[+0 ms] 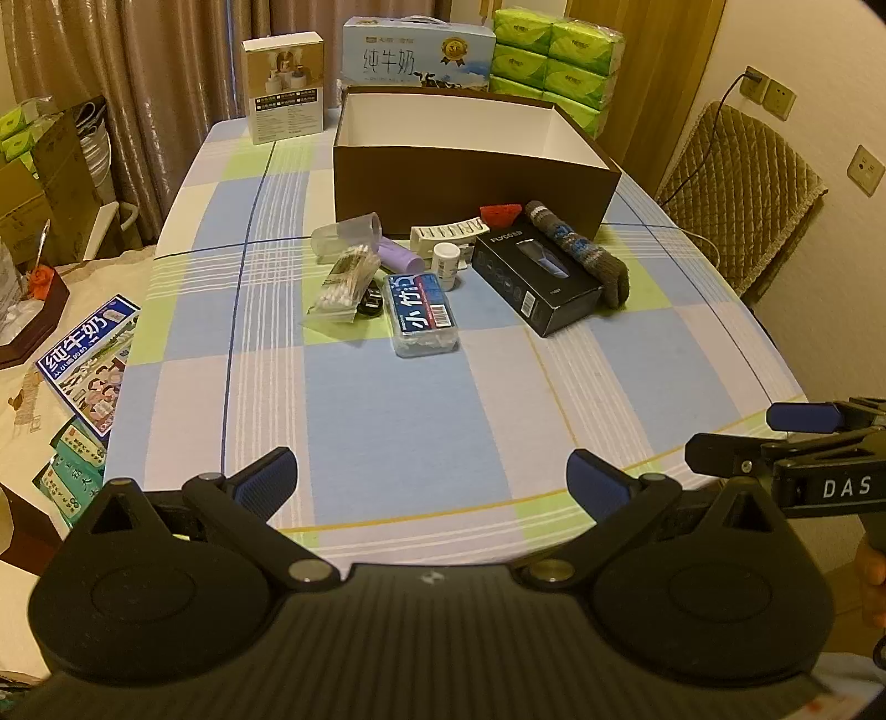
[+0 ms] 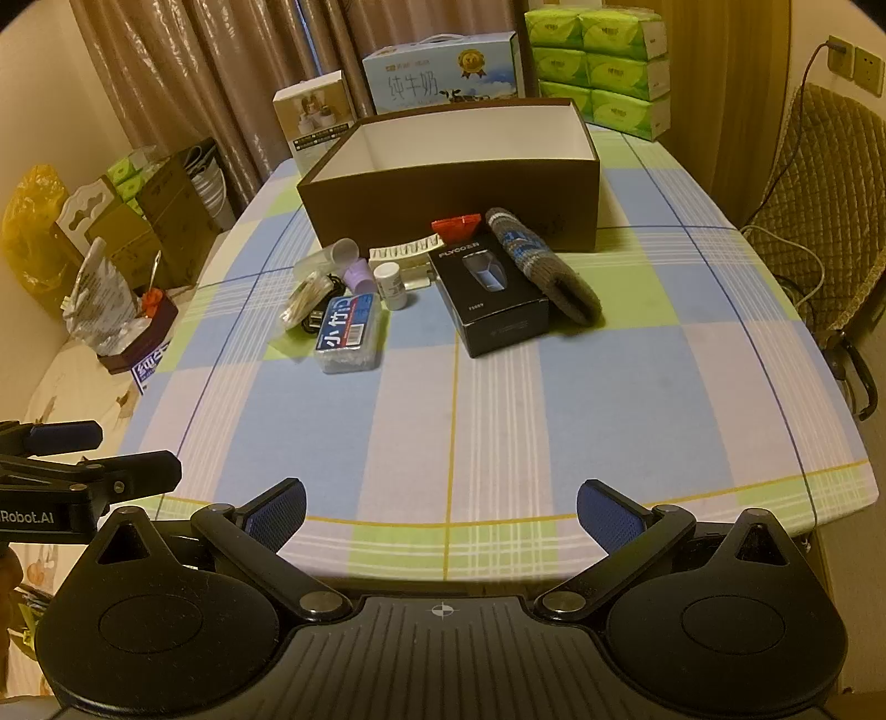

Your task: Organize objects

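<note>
Lying in a cluster at frame centre, the black shaver box [image 1: 536,282], knitted sock [image 1: 581,249] and blue floss case [image 1: 423,313] sit before the open brown box [image 1: 470,188] on the checked counter [image 1: 387,421]. Left tool [image 1: 432,487] and right tool [image 2: 440,512], low in frame, stand spread apart, empty.

Milk carton [image 1: 416,52], green tissue packs [image 1: 556,58] behind table; quilted chair [image 1: 736,183] right; curtains [image 1: 166,61] at back

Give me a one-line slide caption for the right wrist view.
Open right gripper hovers over the checked tablecloth, facing small items clustered before an empty brown box.
</note>
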Available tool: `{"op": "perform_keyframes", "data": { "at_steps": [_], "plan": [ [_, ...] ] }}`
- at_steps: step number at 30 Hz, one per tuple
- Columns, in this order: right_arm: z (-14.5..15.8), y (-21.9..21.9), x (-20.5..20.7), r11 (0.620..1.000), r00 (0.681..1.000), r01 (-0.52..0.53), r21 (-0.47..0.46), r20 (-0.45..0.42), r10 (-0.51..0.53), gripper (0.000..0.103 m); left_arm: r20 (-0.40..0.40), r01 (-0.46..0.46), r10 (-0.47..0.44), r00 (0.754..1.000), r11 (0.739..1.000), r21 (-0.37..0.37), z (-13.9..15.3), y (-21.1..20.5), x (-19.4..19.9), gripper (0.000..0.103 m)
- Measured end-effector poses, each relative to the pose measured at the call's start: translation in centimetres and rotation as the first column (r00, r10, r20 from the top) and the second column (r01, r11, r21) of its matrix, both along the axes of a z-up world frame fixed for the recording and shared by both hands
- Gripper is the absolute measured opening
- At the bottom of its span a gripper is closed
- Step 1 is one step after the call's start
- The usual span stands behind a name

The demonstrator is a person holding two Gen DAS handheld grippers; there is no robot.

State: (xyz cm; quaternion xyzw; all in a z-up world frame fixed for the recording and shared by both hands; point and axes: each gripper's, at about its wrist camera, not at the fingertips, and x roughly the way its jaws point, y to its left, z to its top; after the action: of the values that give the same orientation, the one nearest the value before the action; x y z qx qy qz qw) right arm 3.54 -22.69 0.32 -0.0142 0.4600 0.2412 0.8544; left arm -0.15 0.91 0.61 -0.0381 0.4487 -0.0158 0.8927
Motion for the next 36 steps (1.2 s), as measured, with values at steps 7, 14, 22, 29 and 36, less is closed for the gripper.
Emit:
{"op": "perform_keyframes", "data": {
  "at_steps": [7,14,22,29,36],
  "plan": [
    [-0.1,0.0,0.1,1.000,1.000,-0.002,0.001,0.001,0.002,0.101,-0.002,0.001,-0.001,1.000,1.000,0.002,-0.1,-0.3,0.2,0.102],
    [0.0,-0.1,0.1,1.000,1.000,-0.003,-0.001,0.000,0.003,0.101,-0.003,0.000,0.000,1.000,1.000,0.001,-0.1,-0.3,0.2,0.102],
    [-0.1,-0.1,0.3,1.000,1.000,-0.008,-0.001,0.000,0.008,0.101,-0.005,-0.001,0.001,1.000,1.000,0.002,-0.2,-0.7,0.5,0.102],
    [-0.3,-0.1,0.6,1.000,1.000,-0.016,-0.001,-0.001,0.016,0.101,-0.009,-0.002,0.002,1.000,1.000,0.004,-0.4,-1.0,0.8,0.102],
    [-0.4,-0.5,1.2,1.000,1.000,-0.024,0.002,-0.009,0.024,0.101,-0.012,-0.003,0.003,1.000,1.000,0.004,-0.3,-1.0,1.0,0.102]
  ]
}}
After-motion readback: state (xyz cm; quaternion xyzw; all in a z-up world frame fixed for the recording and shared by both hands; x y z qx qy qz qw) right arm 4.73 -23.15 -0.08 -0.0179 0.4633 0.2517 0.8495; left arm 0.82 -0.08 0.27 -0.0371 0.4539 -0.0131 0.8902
